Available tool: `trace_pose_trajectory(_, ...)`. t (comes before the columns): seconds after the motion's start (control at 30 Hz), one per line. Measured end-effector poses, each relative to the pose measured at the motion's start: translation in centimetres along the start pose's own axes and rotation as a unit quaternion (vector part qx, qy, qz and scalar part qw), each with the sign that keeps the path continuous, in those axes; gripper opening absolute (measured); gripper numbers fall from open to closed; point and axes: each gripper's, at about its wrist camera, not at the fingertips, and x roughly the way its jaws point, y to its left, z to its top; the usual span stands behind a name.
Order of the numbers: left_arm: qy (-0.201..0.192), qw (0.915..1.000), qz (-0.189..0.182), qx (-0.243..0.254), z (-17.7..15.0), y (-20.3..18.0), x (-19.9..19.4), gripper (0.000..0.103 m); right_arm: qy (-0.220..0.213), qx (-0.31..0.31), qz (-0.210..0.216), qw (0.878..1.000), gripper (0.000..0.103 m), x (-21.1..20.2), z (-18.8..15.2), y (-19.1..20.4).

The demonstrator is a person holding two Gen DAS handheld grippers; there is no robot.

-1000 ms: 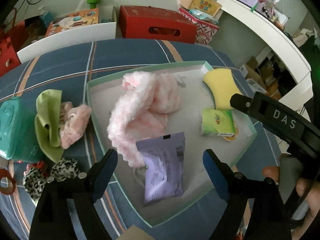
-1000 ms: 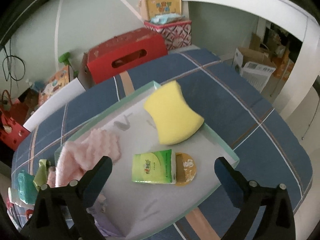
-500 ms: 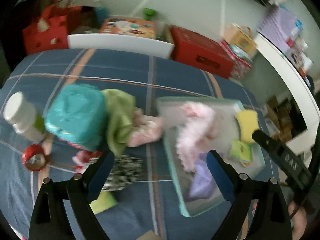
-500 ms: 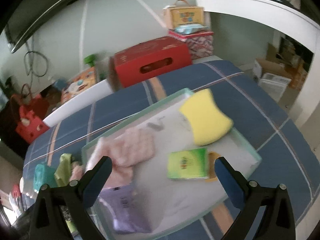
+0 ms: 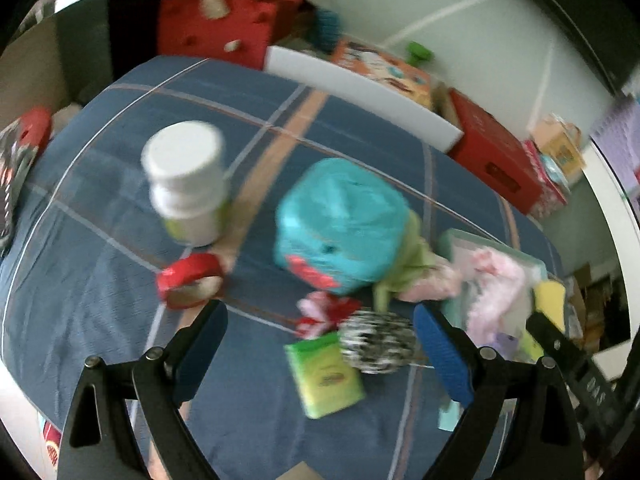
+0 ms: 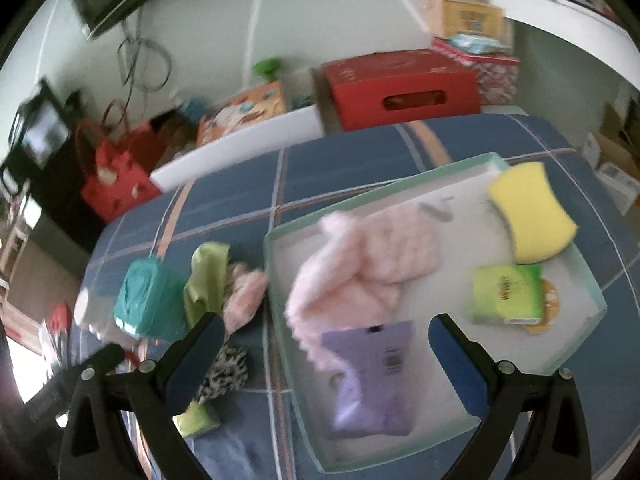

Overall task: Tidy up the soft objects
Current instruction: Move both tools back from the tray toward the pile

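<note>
My left gripper (image 5: 320, 344) is open above the blue checked cloth, with nothing between its fingers. Below it lie a green tissue pack (image 5: 326, 376), a leopard-print scrunchie (image 5: 378, 340) and a red and pink scrunchie (image 5: 324, 314). Behind them are a teal soft pack (image 5: 340, 224), a green cloth (image 5: 404, 268) and a small pink cloth (image 5: 436, 284). My right gripper (image 6: 326, 356) hangs open over the near left of the pale green tray (image 6: 400, 184). That tray holds a pink fluffy towel (image 6: 360, 264), a purple pack (image 6: 368, 372), a yellow sponge (image 6: 528, 212) and a green tissue pack (image 6: 508, 294).
A white bottle (image 5: 186, 184) and a red tape roll (image 5: 190, 284) stand left of the teal pack. Beyond the table's far edge are a white board (image 6: 240, 152), red boxes (image 6: 400, 88) and a red bag (image 6: 116, 176). Both views are blurred.
The left gripper has swung left, from above the tray to over the loose pile beside it, and rolled. The right gripper has also shifted left across the tray. Both stay open.
</note>
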Motion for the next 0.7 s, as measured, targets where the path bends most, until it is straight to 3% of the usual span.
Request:
trace_pose_trajectory(0.27, -0.001, 0.9970, 0.042, -0.065, 0.3, 5.4, 0.0, 0.094, 0.036, -0.069, 0.030, 0.996, 0.103, 1.4, -2.0, 5.1)
trace_pose_trajectory(0.7, 0.064, 0.9943, 0.045, -0.072, -0.8, 6.2, 3.7, 0.094, 0.090, -0.119, 0.038, 0.988, 0.103, 4.6, -4.5, 8.5)
